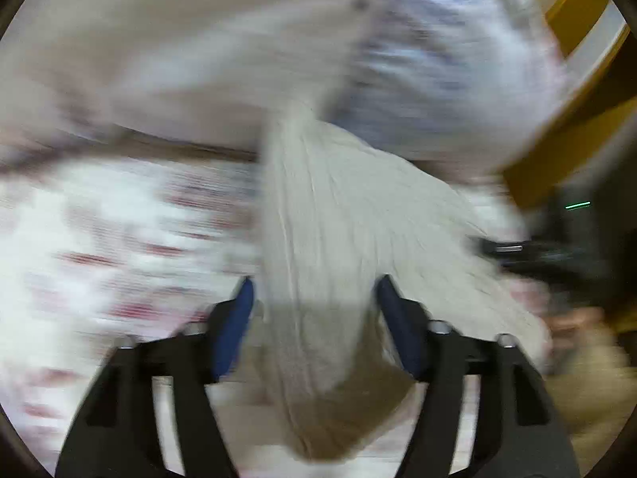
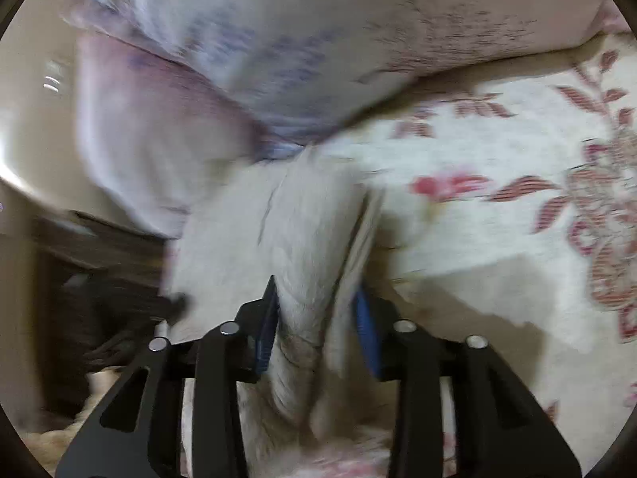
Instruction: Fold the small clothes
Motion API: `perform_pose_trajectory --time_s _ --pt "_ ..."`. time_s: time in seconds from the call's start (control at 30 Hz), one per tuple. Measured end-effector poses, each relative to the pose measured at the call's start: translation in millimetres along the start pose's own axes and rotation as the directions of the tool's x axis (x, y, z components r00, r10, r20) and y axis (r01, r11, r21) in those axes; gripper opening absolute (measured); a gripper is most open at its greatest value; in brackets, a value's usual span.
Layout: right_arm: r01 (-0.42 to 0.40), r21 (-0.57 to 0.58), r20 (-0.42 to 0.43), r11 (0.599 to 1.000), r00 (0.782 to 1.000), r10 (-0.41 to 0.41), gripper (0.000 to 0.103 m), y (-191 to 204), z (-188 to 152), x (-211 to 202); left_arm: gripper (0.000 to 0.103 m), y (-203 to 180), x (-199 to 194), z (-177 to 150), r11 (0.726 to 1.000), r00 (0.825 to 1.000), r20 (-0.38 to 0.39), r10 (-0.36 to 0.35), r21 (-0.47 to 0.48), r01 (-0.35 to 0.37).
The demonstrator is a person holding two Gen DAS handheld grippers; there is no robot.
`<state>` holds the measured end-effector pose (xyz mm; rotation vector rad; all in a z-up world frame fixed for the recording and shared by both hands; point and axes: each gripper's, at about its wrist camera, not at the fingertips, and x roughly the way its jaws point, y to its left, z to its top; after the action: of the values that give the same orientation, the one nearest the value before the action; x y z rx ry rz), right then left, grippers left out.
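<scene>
A: Item one, the piece being worked?

B: One small cream garment (image 1: 338, 239), ribbed or crinkled cloth, hanging lifted between both tools above the floral bedspread (image 2: 497, 219). Exact kind of clothing: cannot tell, both views are smeared by motion.

A: Left gripper (image 1: 314, 290)?

B: Jaws stand fairly wide, with a thick bunch of the cream cloth filling the gap between the blue pads (image 1: 235, 330). Whether they actually pinch it or the cloth merely drapes through, I cannot tell.

A: Right gripper (image 2: 316, 298)?

B: Jaws drawn close and clamped on a gathered roll of the same garment (image 2: 302, 239); a flat edge of cloth lies against the right-hand pad.

A: Surroundings?

B: Two pillows (image 2: 247, 51) with a faint lilac print at the head of the bed, just behind the garment. Wooden bed frame (image 1: 573, 12) at the upper right of the left view. Dark furniture (image 2: 91, 255) beside the bed in the right view.

A: Progress entry?

B: Judged early. No flat crease or squared panel shows; the cloth is bunched and stretched in the air, not laid out. No finished folded pile is visible on the bedspread.

A: Outstanding?

B: Probably spreading it flat on the bed, folding it over, and setting it aside. Further garments to be folded: none in view.
</scene>
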<state>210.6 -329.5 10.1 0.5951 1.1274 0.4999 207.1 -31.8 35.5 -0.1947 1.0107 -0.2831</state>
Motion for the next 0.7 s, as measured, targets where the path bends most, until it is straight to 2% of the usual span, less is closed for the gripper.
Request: perform_pose_trajectory --time_s 0.03,0.07,0.1,0.13,0.17,0.2,0.23,0.27,0.3,0.37,0.4,0.47,0.5,0.57,0.6,0.63,0.7 --pt "0.009 0.029 0.024 1.0 1.0 -0.01 0.043 -2 0 -1 0.067 8 -3 -3 0.997 0.997 0.016 0.078 0.001 -0.078" --pt "-0.021 0.063 0.054 0.998 0.998 0.018 0.045 -5 -1 -4 0.071 10 -8 -5 0.996 0.995 0.032 0.092 -0.015 -0.091" --pt "-0.069 0.085 0.087 0.994 0.994 0.062 0.053 -6 -2 -8 0.078 13 -16 -10 0.995 0.993 0.07 0.092 -0.039 -0.089" --pt "-0.094 0.082 0.096 0.992 0.992 0.086 0.058 -2 -2 -7 0.082 11 -24 -10 0.995 0.991 0.097 0.095 -0.043 -0.092" --pt "-0.094 0.059 0.068 0.994 0.994 0.09 0.058 5 -2 3 0.087 7 -30 -16 0.994 0.987 0.119 0.106 -0.039 -0.102" --pt "-0.084 0.037 0.03 0.996 0.996 0.083 0.044 9 0 11 0.09 18 -43 -29 0.992 0.983 0.134 0.122 -0.03 -0.119" --pt "-0.038 -0.012 -0.012 0.999 0.999 0.038 0.009 18 0 25 0.09 17 -46 -35 0.99 0.979 0.148 0.143 -0.018 -0.141" --pt "0.091 -0.089 -0.009 0.992 0.996 -0.092 0.008 29 2 36 0.091 23 -57 -35 0.989 0.977 0.154 0.149 -0.014 -0.149" --pt "0.125 -0.097 0.035 0.987 0.992 -0.122 0.007 34 7 36 0.093 19 -59 -43 0.989 0.977 0.158 0.144 -0.008 -0.145" --pt "0.2 -0.006 0.134 0.98 0.971 -0.197 0.007 27 21 32 0.097 26 -71 -54 0.99 0.977 0.161 0.141 0.0 -0.143" --pt "0.241 0.009 0.131 0.97 0.962 -0.24 0.008 25 25 36 0.098 26 -74 -63 0.988 0.975 0.163 0.15 0.01 -0.154" --pt "0.306 -0.048 0.103 0.951 0.948 -0.3 0.01 33 23 42 0.101 30 -84 -77 0.984 0.972 0.164 0.165 0.032 -0.173" --pt "0.318 -0.062 0.123 0.946 0.943 -0.309 0.015 39 20 36 0.101 30 -85 -86 0.982 0.971 0.162 0.176 0.046 -0.186" --pt "0.293 -0.075 0.204 0.953 0.94 -0.273 0.028 57 7 12 0.101 34 -86 -99 0.979 0.97 0.154 0.189 0.049 -0.199" --pt "0.251 -0.09 0.263 0.964 0.939 -0.22 0.042 70 -8 -8 0.101 35 -86 -104 0.979 0.971 0.148 0.19 0.045 -0.199" --pt "0.223 -0.108 0.298 0.969 0.937 -0.182 0.046 79 -20 -18 0.101 38 -85 -110 0.981 0.973 0.144 0.181 0.038 -0.188" --pt "0.189 -0.163 0.313 0.968 0.941 -0.13 0.046 96 -46 -23 0.101 40 -85 -116 0.984 0.976 0.142 0.166 0.033 -0.173"
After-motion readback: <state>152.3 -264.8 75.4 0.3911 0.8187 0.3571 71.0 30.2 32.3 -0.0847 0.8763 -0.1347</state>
